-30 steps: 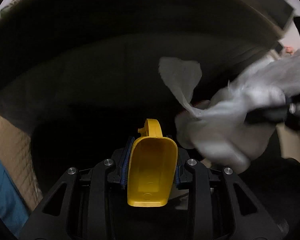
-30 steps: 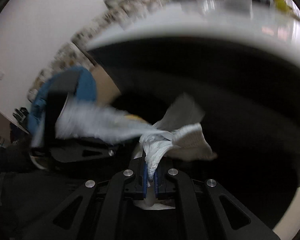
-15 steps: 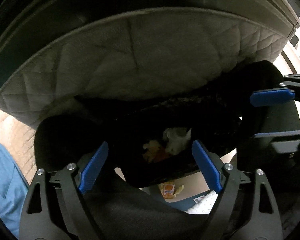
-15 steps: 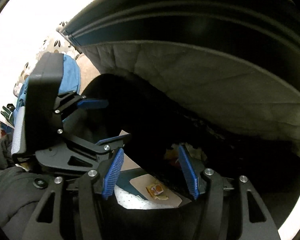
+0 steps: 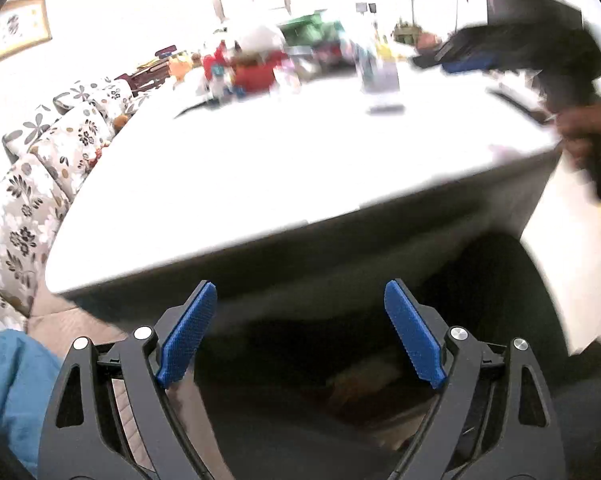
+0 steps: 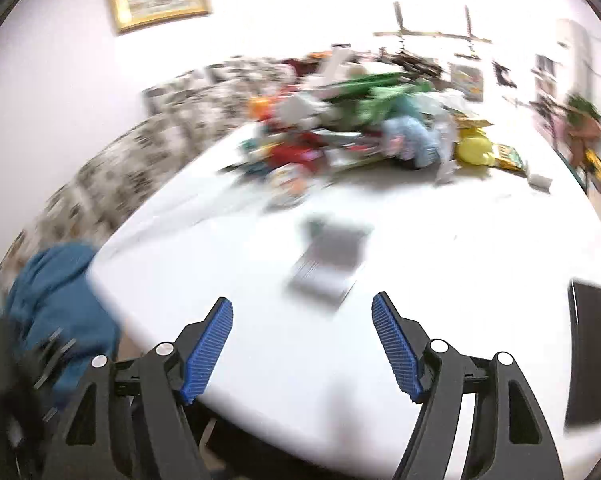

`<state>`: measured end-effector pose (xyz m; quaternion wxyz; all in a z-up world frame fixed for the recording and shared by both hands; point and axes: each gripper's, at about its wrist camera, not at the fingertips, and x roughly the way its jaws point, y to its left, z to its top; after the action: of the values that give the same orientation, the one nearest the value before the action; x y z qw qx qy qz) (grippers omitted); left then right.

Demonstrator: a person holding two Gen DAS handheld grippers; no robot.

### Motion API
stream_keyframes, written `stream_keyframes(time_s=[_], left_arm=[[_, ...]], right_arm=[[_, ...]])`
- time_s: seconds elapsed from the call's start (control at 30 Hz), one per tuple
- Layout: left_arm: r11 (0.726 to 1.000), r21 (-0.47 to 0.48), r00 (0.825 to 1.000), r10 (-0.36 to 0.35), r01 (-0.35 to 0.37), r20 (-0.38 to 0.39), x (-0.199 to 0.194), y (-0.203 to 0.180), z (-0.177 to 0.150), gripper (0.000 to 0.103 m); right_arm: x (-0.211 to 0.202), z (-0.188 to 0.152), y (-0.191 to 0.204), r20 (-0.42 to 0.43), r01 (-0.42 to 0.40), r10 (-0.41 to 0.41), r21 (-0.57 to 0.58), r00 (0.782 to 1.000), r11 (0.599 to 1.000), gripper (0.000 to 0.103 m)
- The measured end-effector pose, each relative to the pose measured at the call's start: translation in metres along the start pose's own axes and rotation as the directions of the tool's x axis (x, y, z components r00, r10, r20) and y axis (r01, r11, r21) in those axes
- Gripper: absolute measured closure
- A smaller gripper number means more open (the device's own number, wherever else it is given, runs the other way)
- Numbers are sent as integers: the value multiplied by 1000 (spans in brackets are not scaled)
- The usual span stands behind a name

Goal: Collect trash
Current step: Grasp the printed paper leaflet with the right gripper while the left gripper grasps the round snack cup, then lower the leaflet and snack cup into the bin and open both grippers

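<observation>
My left gripper [image 5: 300, 334] is open and empty, held below the near edge of the white table [image 5: 260, 160], over a dark blurred space. My right gripper [image 6: 302, 344] is open and empty above the table's near edge [image 6: 340, 380]. The right gripper also shows blurred at the top right of the left wrist view [image 5: 512, 48], held in a hand. A small grey, flat packet-like thing [image 6: 328, 264] lies on the table ahead of the right gripper, and shows in the left wrist view [image 5: 380, 84]. Both views are motion blurred.
A pile of coloured clutter [image 6: 360, 136] fills the far side of the table. A floral sofa [image 5: 40, 168] runs along the left. Blue cloth [image 6: 56, 300] sits at the lower left. A dark object [image 6: 588, 352] lies at the table's right edge.
A second ago the left gripper held a yellow scoop and the right a white tissue. Both opened over the dark bag and let them go. Both have since risen to table level.
</observation>
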<state>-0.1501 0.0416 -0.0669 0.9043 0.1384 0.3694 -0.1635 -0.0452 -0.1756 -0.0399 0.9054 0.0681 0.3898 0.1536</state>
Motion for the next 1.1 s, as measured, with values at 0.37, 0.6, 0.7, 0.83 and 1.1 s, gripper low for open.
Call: stream_keyframes(time_s=[0.37, 0.6, 0.7, 0.83, 1.1], left_arm=[[989, -149, 999, 21, -16, 36, 51, 34, 111, 19], [970, -243, 1000, 18, -19, -4, 138, 23, 188, 19], [966, -242, 996, 76, -86, -48, 172, 12, 206, 19], [949, -289, 986, 86, -124, -141, 193, 13, 206, 37], [971, -220, 994, 85, -96, -62, 108, -8, 159, 57]], right_arm=[[38, 4, 5, -53, 41, -44, -72, 998, 997, 66], [-13, -3, -30, 36, 35, -35, -5, 999, 999, 65], [-23, -11, -49, 41, 21, -23, 41, 999, 999, 65], [-25, -21, -62, 37, -5, 2, 83, 999, 997, 65], [-33, -34, -21, 69, -59, 57, 35, 996, 998, 65]])
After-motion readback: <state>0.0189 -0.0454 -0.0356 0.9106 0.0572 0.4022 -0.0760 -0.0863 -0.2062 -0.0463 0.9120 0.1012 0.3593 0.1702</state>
